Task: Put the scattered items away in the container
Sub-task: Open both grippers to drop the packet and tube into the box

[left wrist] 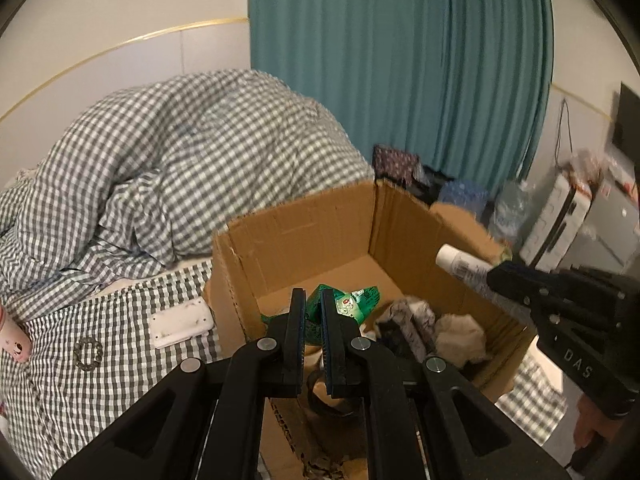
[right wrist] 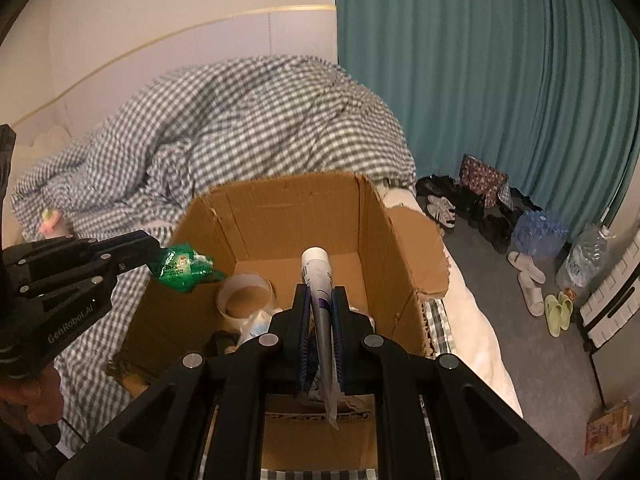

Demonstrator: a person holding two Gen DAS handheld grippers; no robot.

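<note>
A green packet (left wrist: 352,300) is clamped in the left gripper (left wrist: 313,312), a white tube (right wrist: 318,280) in the right gripper (right wrist: 321,300), its long axis pointing away; both are held over the cardboard box (right wrist: 280,208), directly below.

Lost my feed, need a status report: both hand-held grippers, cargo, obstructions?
Left hand-held gripper shut on crumpled green foil packet. Right hand-held gripper shut on white squeeze tube. Both over open brown cardboard box. Nothing blocking.

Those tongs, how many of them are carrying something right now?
2. The left tongs pinch a green packet above the cardboard box; the right tongs clamp a white tube over the same box.
</note>
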